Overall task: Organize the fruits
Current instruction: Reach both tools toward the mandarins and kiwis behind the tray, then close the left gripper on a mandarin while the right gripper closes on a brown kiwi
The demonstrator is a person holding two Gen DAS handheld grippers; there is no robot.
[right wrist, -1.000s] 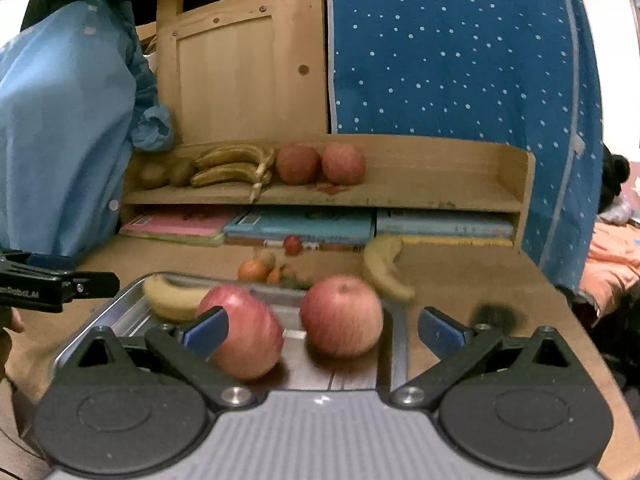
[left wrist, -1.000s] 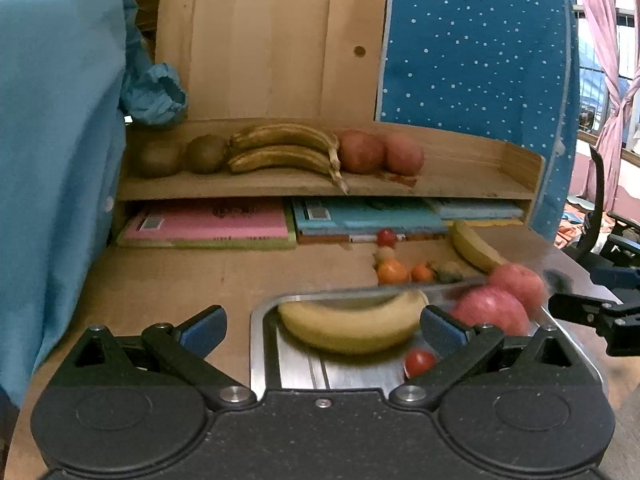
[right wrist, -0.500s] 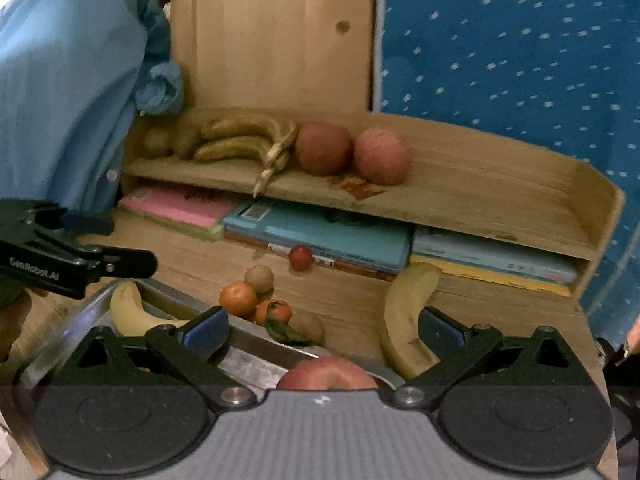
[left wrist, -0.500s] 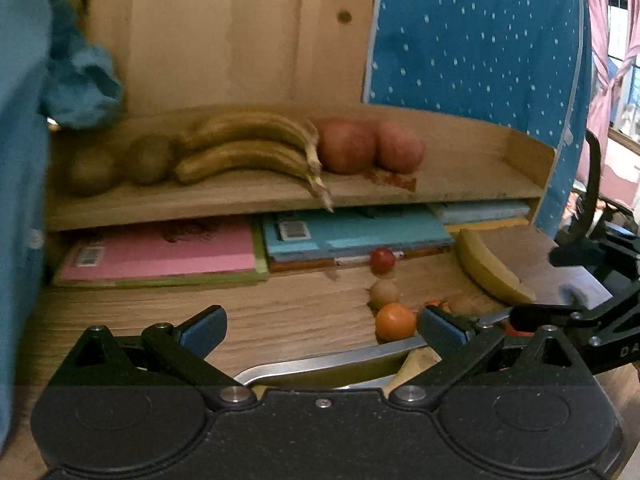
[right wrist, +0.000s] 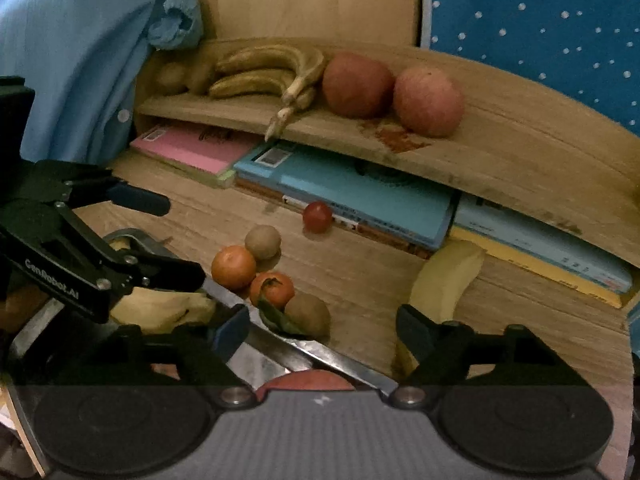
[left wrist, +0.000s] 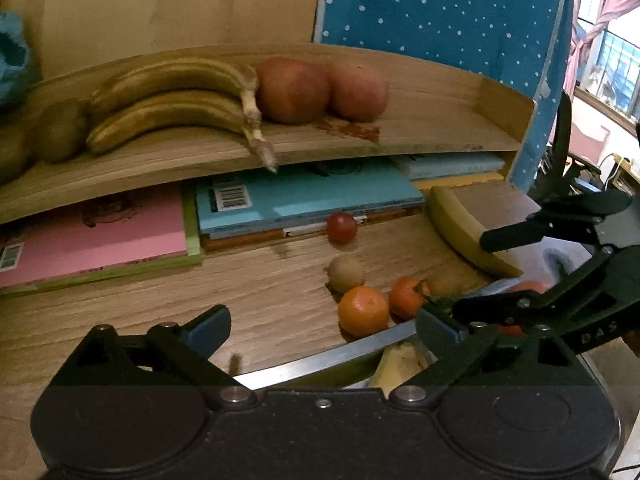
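My left gripper hovers over the far rim of the metal tray, jaws closing, nothing pressed between them; an orange lies just ahead. To its right, my right gripper is also closing, with a kiwi and a leafy tangerine in front of the gap, untouched. The tray holds a banana and an apple. On the desk lie a loose banana, a cherry tomato and a small brown fruit.
The wooden shelf carries two dark bananas, two apples and kiwis. Pink and blue books lie under it. A light-blue shirt hangs left, a spotted blue cloth behind.
Both grippers moved forward over the tray toward the shelf, so the tray's fruit slid under the views. The right jaws stand narrower than before.
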